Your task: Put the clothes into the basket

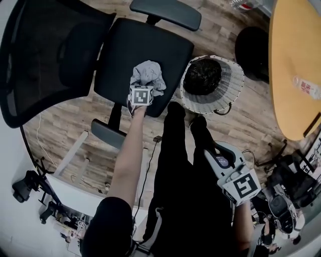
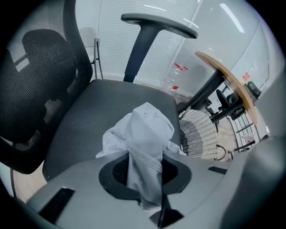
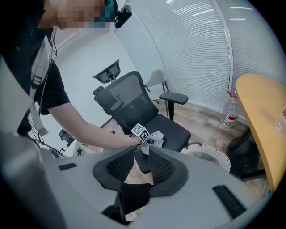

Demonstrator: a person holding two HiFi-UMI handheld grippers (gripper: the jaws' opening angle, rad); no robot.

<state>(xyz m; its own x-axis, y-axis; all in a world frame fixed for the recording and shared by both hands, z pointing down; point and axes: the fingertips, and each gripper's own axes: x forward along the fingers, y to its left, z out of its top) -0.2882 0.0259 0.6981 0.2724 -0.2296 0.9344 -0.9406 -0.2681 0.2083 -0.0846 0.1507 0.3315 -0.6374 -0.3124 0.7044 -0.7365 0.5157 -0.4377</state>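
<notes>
A crumpled light grey cloth (image 1: 149, 73) hangs just above the black seat (image 1: 150, 42) of an office chair. My left gripper (image 1: 144, 86) is shut on it from above. In the left gripper view the cloth (image 2: 149, 127) bunches up between the pads of that gripper (image 2: 144, 167), with a stitched hem at the pinch. A white wicker basket (image 1: 235, 80) stands on the floor right of the chair, with a dark garment (image 1: 202, 76) inside. My right gripper (image 1: 215, 153) is held low at the right, away from both. Its jaws (image 3: 141, 163) stand slightly apart with nothing in them.
A round wooden table (image 1: 296, 65) with a plastic bottle (image 1: 307, 88) fills the right side. The person's black-trousered legs (image 1: 173, 165) stand between the grippers, just short of the basket. The chair's armrests (image 1: 168, 12) flank the seat. A dark round stool (image 1: 251, 45) sits behind the basket.
</notes>
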